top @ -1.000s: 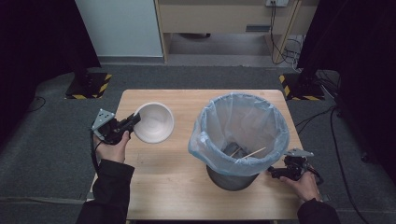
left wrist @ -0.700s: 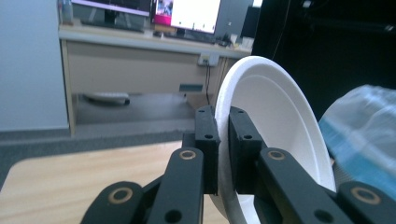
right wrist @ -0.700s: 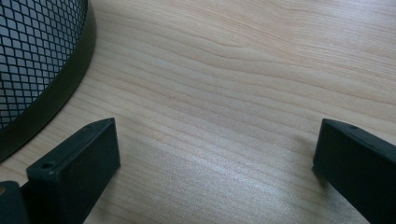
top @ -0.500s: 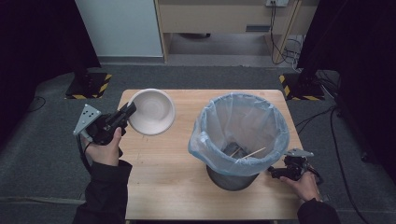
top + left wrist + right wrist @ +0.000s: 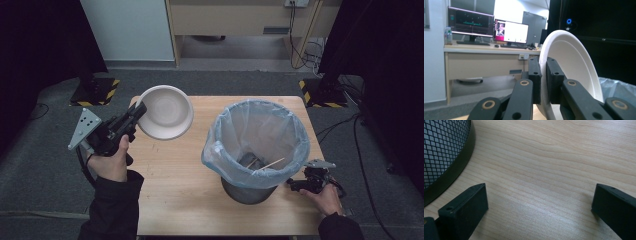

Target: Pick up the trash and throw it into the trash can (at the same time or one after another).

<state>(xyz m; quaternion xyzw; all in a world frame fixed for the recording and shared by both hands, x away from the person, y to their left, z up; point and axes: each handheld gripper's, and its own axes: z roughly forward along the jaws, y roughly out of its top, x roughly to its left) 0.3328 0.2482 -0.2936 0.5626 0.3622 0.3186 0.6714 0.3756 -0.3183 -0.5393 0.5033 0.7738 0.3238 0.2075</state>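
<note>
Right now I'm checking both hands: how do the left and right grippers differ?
The left gripper is shut on the white bowl's rim; the right gripper is open with nothing between its jaws. The left is raised at the table's edge; the right sits low by the bin's mesh base. Both have black jaws.

We see the bowl held up at the table's far left, the left gripper clamped on its near-left rim. Right of it stands the lined bin, with sticks lying inside. The right gripper rests on the table just right of the bin's base.
</note>
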